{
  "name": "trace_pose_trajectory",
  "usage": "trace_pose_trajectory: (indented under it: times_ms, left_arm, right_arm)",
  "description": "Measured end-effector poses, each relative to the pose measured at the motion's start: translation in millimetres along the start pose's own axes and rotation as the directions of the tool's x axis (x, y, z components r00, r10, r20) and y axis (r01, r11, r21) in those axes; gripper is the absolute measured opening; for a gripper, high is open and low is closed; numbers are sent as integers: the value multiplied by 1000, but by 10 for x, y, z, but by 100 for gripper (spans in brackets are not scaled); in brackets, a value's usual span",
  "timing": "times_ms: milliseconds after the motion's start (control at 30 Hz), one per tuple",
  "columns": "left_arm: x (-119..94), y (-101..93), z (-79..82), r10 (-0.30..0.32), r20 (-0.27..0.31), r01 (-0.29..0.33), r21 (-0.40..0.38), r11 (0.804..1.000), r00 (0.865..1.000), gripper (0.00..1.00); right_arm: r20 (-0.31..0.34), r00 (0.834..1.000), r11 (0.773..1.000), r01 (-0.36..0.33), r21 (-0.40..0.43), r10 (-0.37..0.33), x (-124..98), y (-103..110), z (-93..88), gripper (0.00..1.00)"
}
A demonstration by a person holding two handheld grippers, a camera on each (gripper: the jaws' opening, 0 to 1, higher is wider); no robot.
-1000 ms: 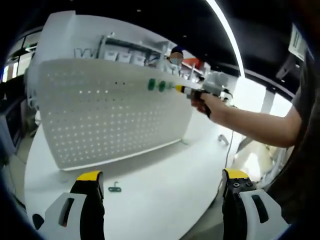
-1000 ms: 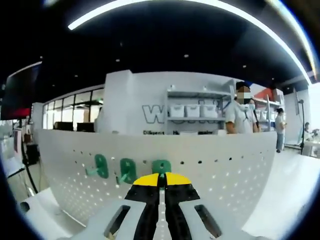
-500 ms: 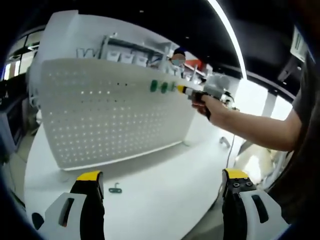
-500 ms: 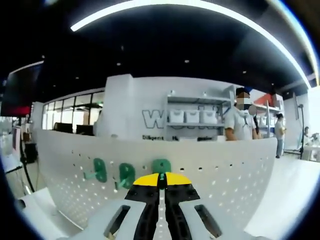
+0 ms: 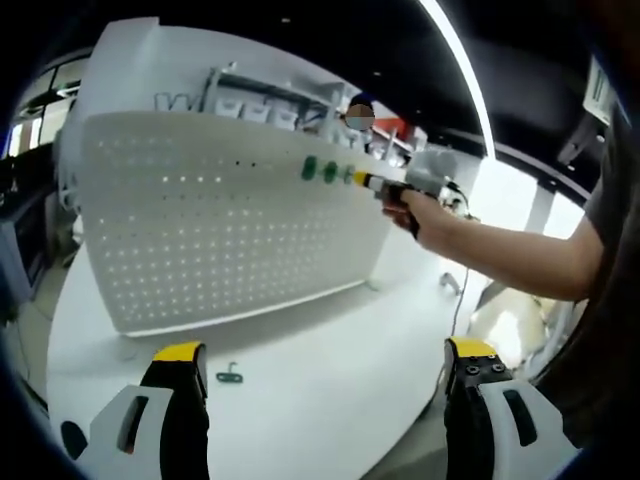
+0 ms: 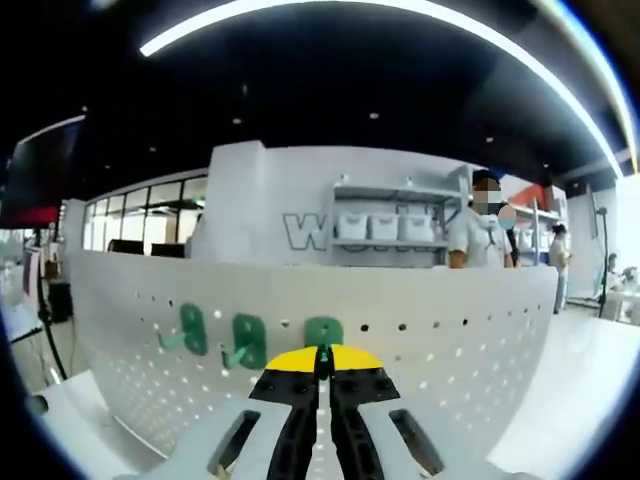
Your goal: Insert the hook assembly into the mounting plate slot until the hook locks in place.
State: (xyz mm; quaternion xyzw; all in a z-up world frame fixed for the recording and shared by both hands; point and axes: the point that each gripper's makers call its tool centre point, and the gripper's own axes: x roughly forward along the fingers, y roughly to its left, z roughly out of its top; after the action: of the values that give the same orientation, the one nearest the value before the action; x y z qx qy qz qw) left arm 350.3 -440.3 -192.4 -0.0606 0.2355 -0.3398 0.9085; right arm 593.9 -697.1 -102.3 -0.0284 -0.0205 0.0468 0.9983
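Note:
A white pegboard plate stands upright on the white table. Two green hooks hang near its top edge. They also show in the right gripper view as the hooks to the left of my jaws. My right gripper is shut on a third green hook, whose plate is pressed against the pegboard. In the left gripper view a hand holds that right gripper at the board. My left gripper hangs open over the table, and a loose green hook lies just ahead of its left jaw.
The person's forearm reaches across the right of the left gripper view. A cable lies near the table's right edge. Behind the board are shelves with white bins and people standing.
Hardly anything has changed. My right gripper stays at the board with the hook, and both views have drifted only slightly. The left gripper stays open over the table.

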Motion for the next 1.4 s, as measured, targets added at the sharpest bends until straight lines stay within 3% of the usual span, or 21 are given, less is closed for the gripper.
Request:
trace_pose_trajectory:
  times_ms: [433,733,1000,1400]
  left_arm:
    - [27,-36,-46,-17,-13,17,-9,1000,1000,100]
    - [-7,-20,-6,-6,8,6,-13,1000,1000,100]
    - [-34,-70,-18,-8,6,8,-1,1000,1000,100]
    - [-139,-114,-155,-5,-11,5,-9,1000,1000,100]
  right_arm:
    - [-33,999,998,-21,-65,19,-13,26,-18,1]
    - [-27,999,999,-44,13,44,-111,47,45,6]
    - [2,999,999,-47,24,47,-323,4,234,11]
    - [-19,997,997,-75,10,75,-778,43,286,14]
